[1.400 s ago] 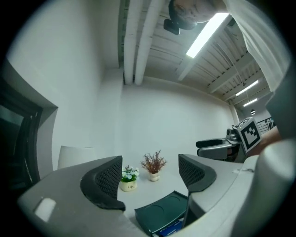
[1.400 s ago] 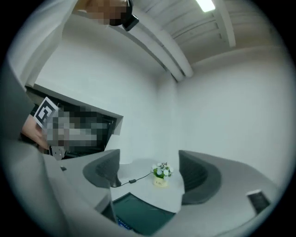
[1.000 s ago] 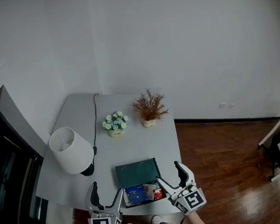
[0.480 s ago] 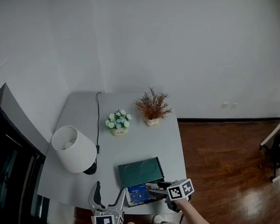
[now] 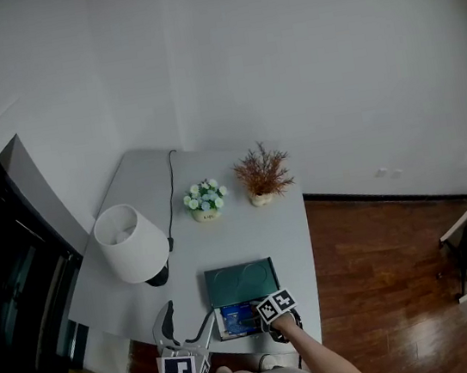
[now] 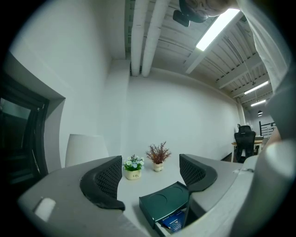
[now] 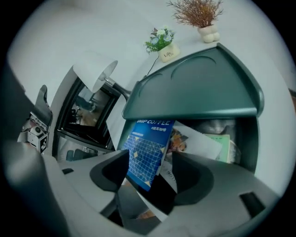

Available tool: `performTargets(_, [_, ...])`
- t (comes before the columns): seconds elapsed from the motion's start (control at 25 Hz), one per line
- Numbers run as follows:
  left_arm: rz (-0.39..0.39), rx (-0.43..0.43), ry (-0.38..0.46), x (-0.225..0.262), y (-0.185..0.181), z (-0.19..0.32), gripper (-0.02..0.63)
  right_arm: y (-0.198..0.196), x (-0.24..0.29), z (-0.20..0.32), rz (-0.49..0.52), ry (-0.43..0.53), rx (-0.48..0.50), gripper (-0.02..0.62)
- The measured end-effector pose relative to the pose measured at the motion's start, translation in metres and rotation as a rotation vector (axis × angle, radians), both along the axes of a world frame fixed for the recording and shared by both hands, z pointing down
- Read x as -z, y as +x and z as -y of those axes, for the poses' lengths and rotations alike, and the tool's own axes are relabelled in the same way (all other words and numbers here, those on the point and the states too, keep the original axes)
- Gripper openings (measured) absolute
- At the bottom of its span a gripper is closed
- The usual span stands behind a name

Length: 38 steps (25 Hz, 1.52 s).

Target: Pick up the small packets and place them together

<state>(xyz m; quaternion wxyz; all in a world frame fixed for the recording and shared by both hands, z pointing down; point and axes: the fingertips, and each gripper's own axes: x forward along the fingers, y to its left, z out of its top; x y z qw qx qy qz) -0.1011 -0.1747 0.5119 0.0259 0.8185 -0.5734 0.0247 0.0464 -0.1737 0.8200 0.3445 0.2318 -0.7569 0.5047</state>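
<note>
Grey table (image 5: 240,228), green box (image 5: 240,280) at its 6 o'clock edge: blue packet (image 7: 148,150) sits btwn our right gripper (image 7: 150,170) jaws, long axis 12-to-6. Jaws just been closing, not pinching yet. Our left gripper (image 6: 150,173) jaws spread, empty.

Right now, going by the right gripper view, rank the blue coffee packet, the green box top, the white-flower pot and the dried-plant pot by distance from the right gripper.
1. Blue coffee packet: between the jaws, in the open box.
2. Green box top: just behind the packet.
3. White-flower pot and dried-plant pot: both far back, too close to call.
</note>
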Motion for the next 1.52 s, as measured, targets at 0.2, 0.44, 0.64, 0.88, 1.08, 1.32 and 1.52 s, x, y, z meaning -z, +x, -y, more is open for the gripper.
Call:
performTargets(0.2, [0.0,0.007,-0.012,-0.004,-0.004,-0.004,0.379,0.004,-0.006,0.0,-0.079,0.034,0.037,0.142])
performTargets(0.44, [-0.013,0.009,-0.025,-0.011,-0.006,-0.005,0.379,0.011,0.016,-0.004,-0.026,0.072,0.008,0.057])
performTargets(0.64, [-0.02,-0.001,-0.023,-0.011,-0.003,-0.003,0.379,0.02,0.042,-0.017,0.024,0.112,-0.033,0.023])
performTargets(0.88, [-0.021,-0.004,-0.024,-0.012,-0.002,-0.002,0.379,0.035,0.086,-0.021,0.104,0.193,-0.115,0.023])
performTargets(1.08, [-0.02,0.01,-0.019,-0.01,-0.006,-0.006,0.379,0.036,0.133,0.007,0.206,0.307,-0.201,0.023])
performTargets(1.32, [-0.022,0.037,-0.021,-0.01,-0.016,-0.015,0.379,0.016,0.141,0.063,0.253,0.361,-0.24,0.021])
performTargets(1.52, [-0.021,0.06,-0.027,-0.011,-0.022,-0.024,0.379,-0.012,0.112,0.101,0.204,0.334,-0.269,0.055])
